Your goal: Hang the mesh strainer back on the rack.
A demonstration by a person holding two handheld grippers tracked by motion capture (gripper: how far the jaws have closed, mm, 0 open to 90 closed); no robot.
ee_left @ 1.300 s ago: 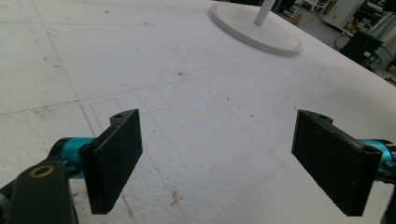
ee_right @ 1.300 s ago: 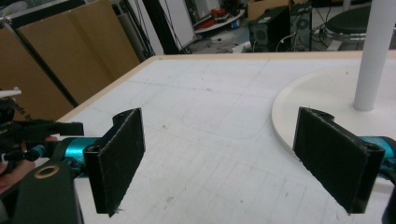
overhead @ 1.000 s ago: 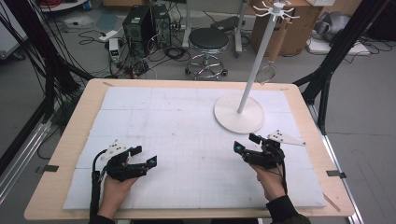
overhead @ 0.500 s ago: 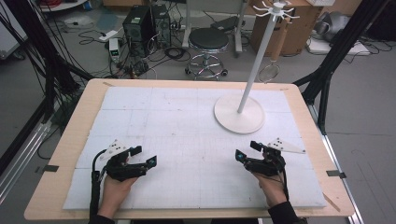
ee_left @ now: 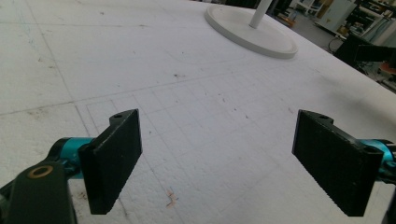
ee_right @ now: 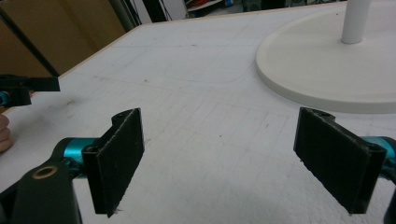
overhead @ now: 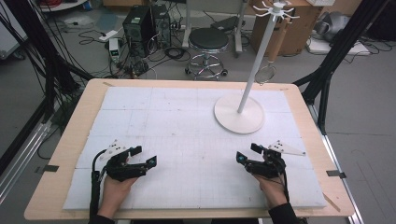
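Note:
A white hook stand rises from a round base (overhead: pixel 239 114) on the white foam mat (overhead: pixel 187 121), right of centre. A small metal strainer (overhead: pixel 265 73) hangs by its pole. My left gripper (overhead: pixel 144 156) rests low at the near left, open, with nothing between its jaws. At the near right my right gripper (overhead: pixel 246 152) is also open and holds nothing. The left gripper view has the left gripper (ee_left: pixel 219 156) wide over bare mat, the stand base (ee_left: pixel 252 30) far ahead. In the right gripper view the right gripper (ee_right: pixel 224 158) stands open just short of the stand base (ee_right: pixel 327 70).
The wooden table edge (overhead: pixel 74 135) frames the mat. Behind the table are a black stool (overhead: pixel 208 42), computer boxes (overhead: pixel 144 21) and floor cables. Black frame posts (overhead: pixel 327 70) stand at the right. The other gripper (ee_right: pixel 28 86) shows far left in the right gripper view.
My right gripper has slid a little toward the near edge and to the left, staying open. The left gripper has kept its place.

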